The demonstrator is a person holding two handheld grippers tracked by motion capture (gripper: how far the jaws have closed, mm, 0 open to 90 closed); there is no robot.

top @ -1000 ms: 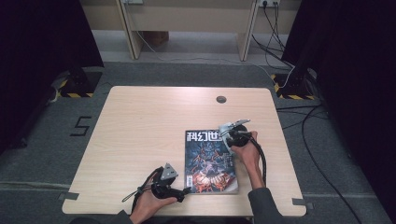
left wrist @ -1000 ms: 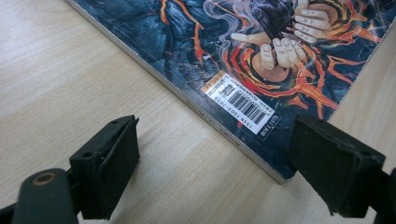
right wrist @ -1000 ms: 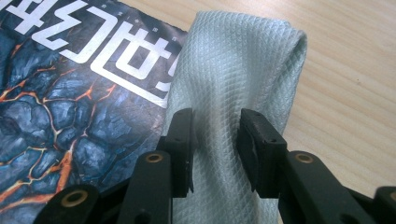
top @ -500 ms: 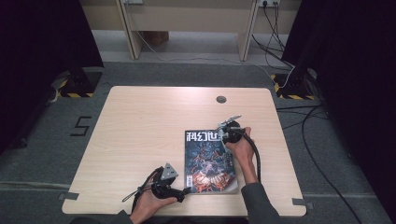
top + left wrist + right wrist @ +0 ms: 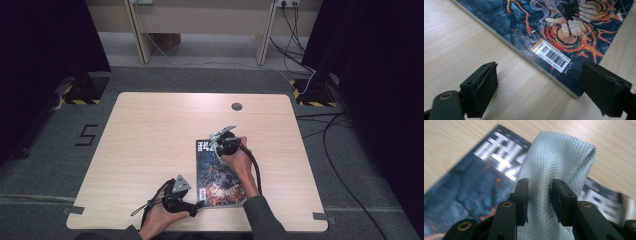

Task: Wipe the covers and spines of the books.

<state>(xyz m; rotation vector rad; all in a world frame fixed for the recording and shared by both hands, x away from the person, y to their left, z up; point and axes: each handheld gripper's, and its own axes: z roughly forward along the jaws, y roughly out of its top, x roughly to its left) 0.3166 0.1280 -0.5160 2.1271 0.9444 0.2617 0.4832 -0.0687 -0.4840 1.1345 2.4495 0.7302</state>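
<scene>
Magazine (image 5: 219,172) lies flat at the near right of the wooden table (image 5: 150,135), cover up. Left gripper (image 5: 539,92) rests at its near left corner with jaws wide apart, the corner and spine edge just between them, nothing pinched. Right gripper (image 5: 539,195) hovers over the far end of the cover, clamped on a folded pale grey cloth (image 5: 554,165). White barcode label (image 5: 552,56) reads ISSN 1003-7055; large white title characters are blurred.
</scene>
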